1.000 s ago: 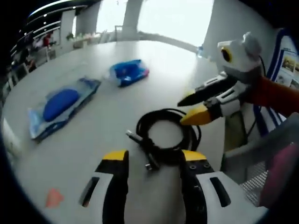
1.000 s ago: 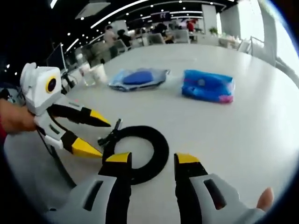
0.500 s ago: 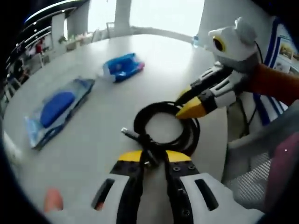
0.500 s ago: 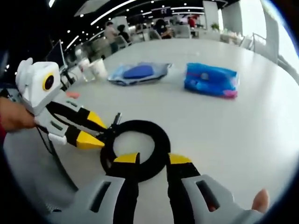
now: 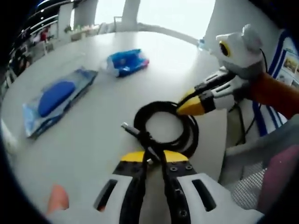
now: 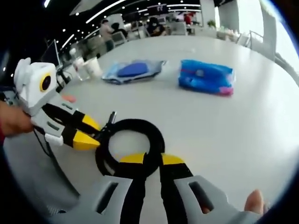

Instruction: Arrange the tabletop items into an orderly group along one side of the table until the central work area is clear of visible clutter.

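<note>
A black coiled cable [image 5: 188, 135] lies on the white table [image 5: 88, 140] close to its edge. My left gripper [image 5: 155, 157] is shut on the cable's near side, beside its plug end. My right gripper [image 5: 187, 103] reaches in from the right and is shut on the coil's far side. In the right gripper view, my right gripper [image 6: 153, 159] pinches the coil [image 6: 157, 135] between its yellow tips, and my left gripper [image 6: 95, 132] holds the loop's left side. A flat blue packet [image 5: 56, 100] [image 6: 133, 71] and a blue wipes pack [image 5: 126, 60] [image 6: 205, 77] lie farther out on the table.
A small orange item [image 5: 58, 200] [image 6: 69, 98] lies near the table edge. Paper cups [image 6: 93, 67] stand beyond the flat packet. A grey mesh chair [image 5: 247, 186] stands at the table's edge on the right. A person's hand [image 6: 11, 121] holds the left gripper. People sit at tables far behind.
Both grippers were open around the cable a second ago and have since shut on it. In the last half second the grip holds and the coil has barely shifted.
</note>
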